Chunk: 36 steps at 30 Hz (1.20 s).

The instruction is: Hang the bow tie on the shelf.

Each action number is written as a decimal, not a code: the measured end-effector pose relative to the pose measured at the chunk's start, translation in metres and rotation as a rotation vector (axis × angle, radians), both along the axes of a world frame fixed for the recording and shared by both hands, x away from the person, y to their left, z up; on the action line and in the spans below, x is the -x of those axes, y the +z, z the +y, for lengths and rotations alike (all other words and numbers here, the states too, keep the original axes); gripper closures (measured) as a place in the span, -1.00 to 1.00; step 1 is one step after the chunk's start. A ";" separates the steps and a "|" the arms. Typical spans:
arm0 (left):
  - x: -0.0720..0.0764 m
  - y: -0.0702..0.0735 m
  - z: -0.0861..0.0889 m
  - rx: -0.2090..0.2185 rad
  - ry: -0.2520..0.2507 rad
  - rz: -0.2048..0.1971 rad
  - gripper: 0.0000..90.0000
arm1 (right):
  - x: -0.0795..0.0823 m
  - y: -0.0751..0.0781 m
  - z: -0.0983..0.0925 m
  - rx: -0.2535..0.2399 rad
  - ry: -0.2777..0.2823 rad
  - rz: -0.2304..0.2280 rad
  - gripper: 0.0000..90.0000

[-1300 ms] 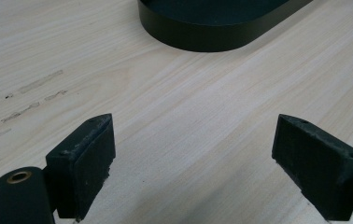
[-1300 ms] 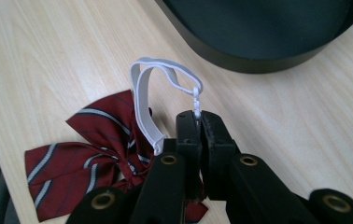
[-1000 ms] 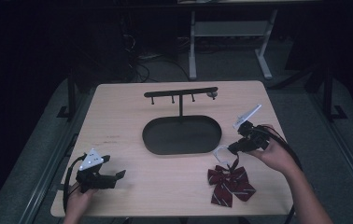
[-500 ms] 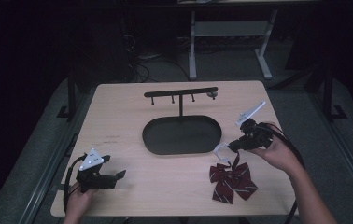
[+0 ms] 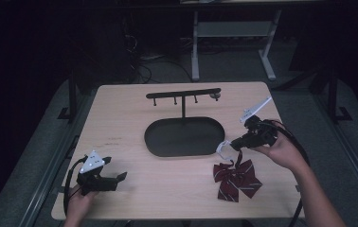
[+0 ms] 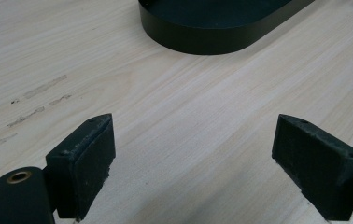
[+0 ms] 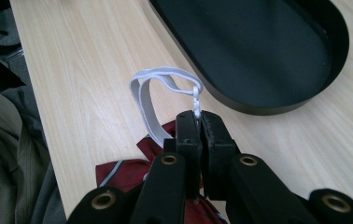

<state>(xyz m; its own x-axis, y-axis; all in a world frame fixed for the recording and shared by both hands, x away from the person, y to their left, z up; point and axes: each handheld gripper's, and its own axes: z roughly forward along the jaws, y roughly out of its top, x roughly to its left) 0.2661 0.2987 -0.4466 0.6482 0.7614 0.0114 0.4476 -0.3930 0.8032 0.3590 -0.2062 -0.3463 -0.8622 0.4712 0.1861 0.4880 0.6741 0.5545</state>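
A dark red striped bow tie [image 5: 237, 179] lies on the table near the front right; part of it shows under the jaws as bow tie [image 7: 118, 170]. Its white elastic strap [image 5: 224, 147] loops up from it, strap [image 7: 151, 95]. My right gripper [image 5: 236, 143] is shut on the strap's end, right gripper [image 7: 197, 121], just right of the black oval tray [image 5: 184, 137]. A black hook stand [image 5: 183, 93] rises from the tray's back. My left gripper [image 5: 120, 177] rests open at the front left, left gripper [image 6: 193, 154], with bare wood between its pads.
The tray's rim [image 6: 202, 44] lies ahead of the left gripper, and tray [image 7: 258, 51] sits close beyond the right one. The wooden table [image 5: 120, 123] ends at dark floor on all sides. A desk frame [image 5: 234, 38] stands behind it.
My right gripper has lifted slightly and shifted, pulling the white strap up off the bow tie. The left gripper has stayed put.
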 end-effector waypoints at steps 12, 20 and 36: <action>0.000 0.001 0.000 -0.017 -0.004 -0.009 -0.71 | -0.006 0.017 0.003 -0.017 0.020 -0.030 0.93; -0.002 0.001 0.001 -0.018 0.001 -0.013 -0.71 | -0.012 0.018 0.005 -0.011 0.019 -0.012 0.93; -0.001 0.001 -0.001 -0.013 -0.002 -0.011 -0.71 | -0.025 0.035 0.019 0.003 0.041 -0.028 0.93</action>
